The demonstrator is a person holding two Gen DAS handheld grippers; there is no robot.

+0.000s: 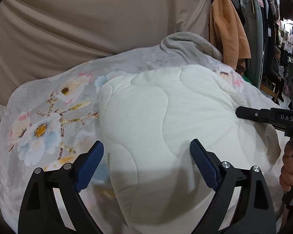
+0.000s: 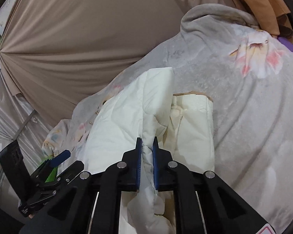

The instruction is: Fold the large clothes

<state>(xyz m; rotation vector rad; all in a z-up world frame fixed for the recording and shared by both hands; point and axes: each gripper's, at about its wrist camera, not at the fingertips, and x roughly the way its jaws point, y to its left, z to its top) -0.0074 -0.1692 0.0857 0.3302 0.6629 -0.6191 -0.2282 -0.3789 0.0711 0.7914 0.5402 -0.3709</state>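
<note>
On floral blanket [image 1: 39, 128], puffy white quilted garment [image 1: 166, 117]; right tongs [image 2: 147, 142] clamped on it, left tongs [image 1: 146, 152] apart.

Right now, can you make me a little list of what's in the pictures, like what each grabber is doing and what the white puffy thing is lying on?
white thing: a quilted white garment, puffy, partly folded
lying on: a grey flowery blanket
left gripper: open wide above the garment, nothing between its pads
right gripper: shut on a fold of the white garment
behind: a beige cloth stretched like a backdrop
far right: an orange coat hanging with other clothes
person: a hand on the right gripper's handle
</note>
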